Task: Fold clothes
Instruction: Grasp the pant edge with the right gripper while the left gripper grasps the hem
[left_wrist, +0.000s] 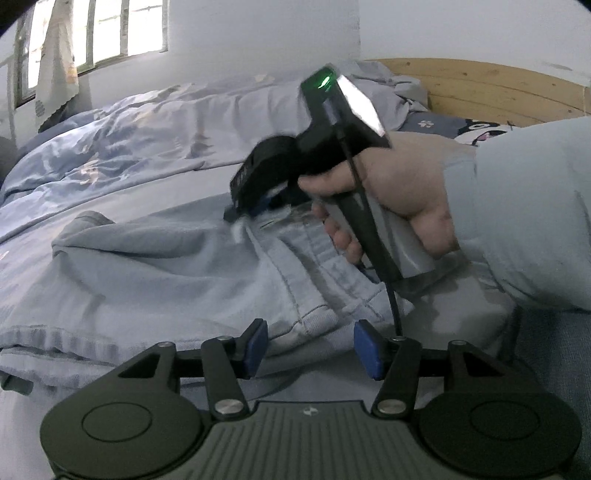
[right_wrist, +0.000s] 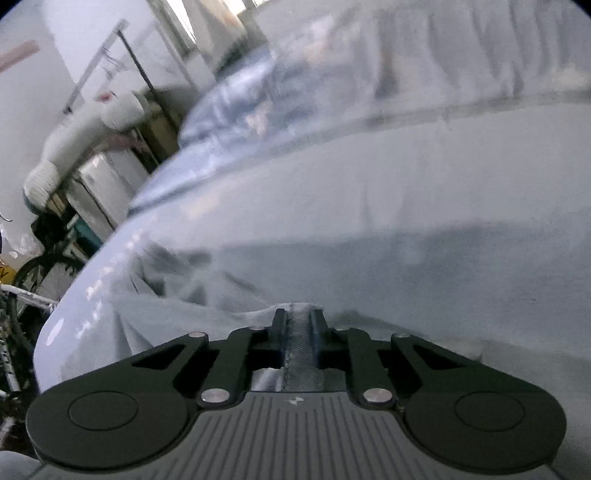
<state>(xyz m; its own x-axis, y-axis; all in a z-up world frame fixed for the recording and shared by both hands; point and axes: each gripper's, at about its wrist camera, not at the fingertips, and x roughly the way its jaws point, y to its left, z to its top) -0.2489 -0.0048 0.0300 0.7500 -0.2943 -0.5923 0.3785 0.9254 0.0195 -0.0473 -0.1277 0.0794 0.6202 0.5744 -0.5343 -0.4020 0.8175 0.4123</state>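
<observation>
Okay, left wrist view, left to right: window (left_wrist: 92, 33) with a pale curtain (left_wrist: 57, 66) at far left, rumpled blue duvet (left_wrist: 155, 136) heaped along the back of the bed. Light blue jeans (left_wrist: 155, 280) lie spread on the bed sheet (left_wrist: 454, 332) in the middle, one end bunched up at left, waistband and pocket seams toward the right. Left gripper (left_wrist: 310, 349) sits low at the near edge of the jeans, jaws spread wide, blue pads (left_wrist: 256, 347) either side of the denim edge, nothing pinched between them. Right of centre, right gripper (left_wrist: 240, 216) is seen from outside, held by a hand (left_wrist: 402, 192) in a pale blue sleeve (left_wrist: 532, 214); green light on its top, its tip down at the jeans' waistband, blurred. Wooden headboard (left_wrist: 480, 88) and a patterned pillow (left_wrist: 461, 129) at far right.

Right wrist view, left to right: clutter off the bed at far left, a bicycle (right_wrist: 22, 295), a clothes rack (right_wrist: 122, 55), a white padded garment (right_wrist: 85, 136); heavy motion blur. Bed sheet (right_wrist: 406, 192) fills the middle and right. Right gripper (right_wrist: 299, 325) at bottom centre, jaws drawn narrow and clamped on a thick seamed strip of the jeans (right_wrist: 300, 354), denim running back between the fingers toward the camera. More denim crumples to the left of the fingers.
</observation>
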